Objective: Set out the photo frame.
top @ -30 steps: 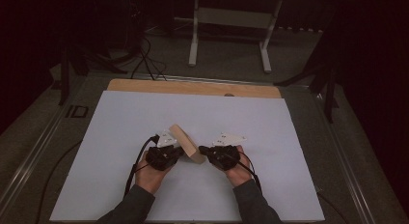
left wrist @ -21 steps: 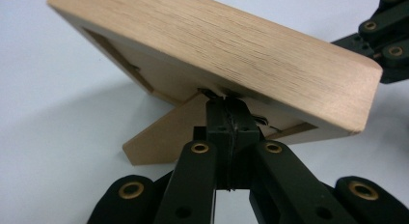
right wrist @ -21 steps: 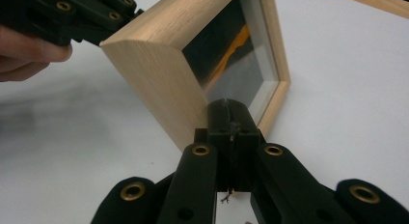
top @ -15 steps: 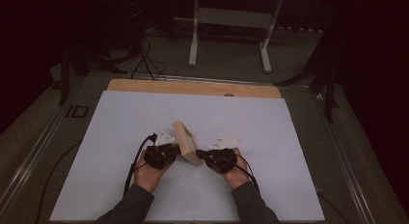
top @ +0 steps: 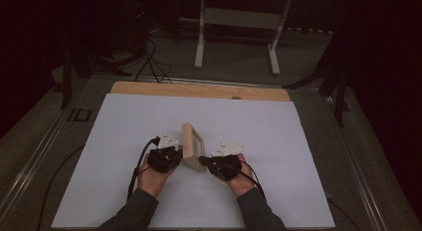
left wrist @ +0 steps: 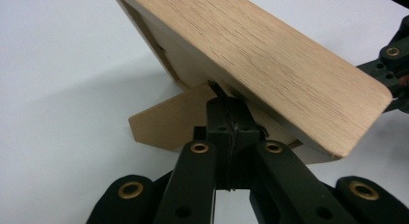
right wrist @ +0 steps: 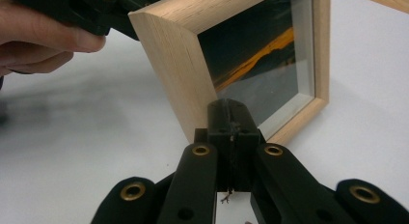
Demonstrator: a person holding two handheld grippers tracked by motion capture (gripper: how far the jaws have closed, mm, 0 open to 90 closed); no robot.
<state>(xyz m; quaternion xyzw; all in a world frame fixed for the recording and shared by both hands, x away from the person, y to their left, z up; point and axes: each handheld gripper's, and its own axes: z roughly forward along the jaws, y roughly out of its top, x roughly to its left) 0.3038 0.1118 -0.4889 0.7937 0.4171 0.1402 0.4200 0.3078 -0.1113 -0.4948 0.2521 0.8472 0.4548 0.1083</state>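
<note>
1. Two grippers, both with jaws fully together. Left gripper has its tip poked in behind the picture frame, right where the back stand meets the frame's rear; I can't tell if it pinches anything there or just pushes.
2. Right gripper has its jaws pressed flat together too, tip sitting against the lower front edge of the frame at the glass. Looks like bracing, not a grip on the wood.
3. In the high view the left gripper and right gripper flank the frame closely, one on each side, hands low on the table.
4. Progress, my read: work is standing the frame up on its easel leg. Leg is already swung out from the back, frame is off flat and tilted. Left to do: settle the leg on the sheet, let go, check it stands alone. Roughly past halfway.
5. Frame is slightly to the near side of mid-table on the white sheet, between the grippers, well clear of the wooden strip at the far edge.
6. Look: light oak-type wood, deep box-style moulding, rounded corners, visible grain. Glass front over a dark picture with an orange streak. Back panel and leg are plain pale board.
</note>
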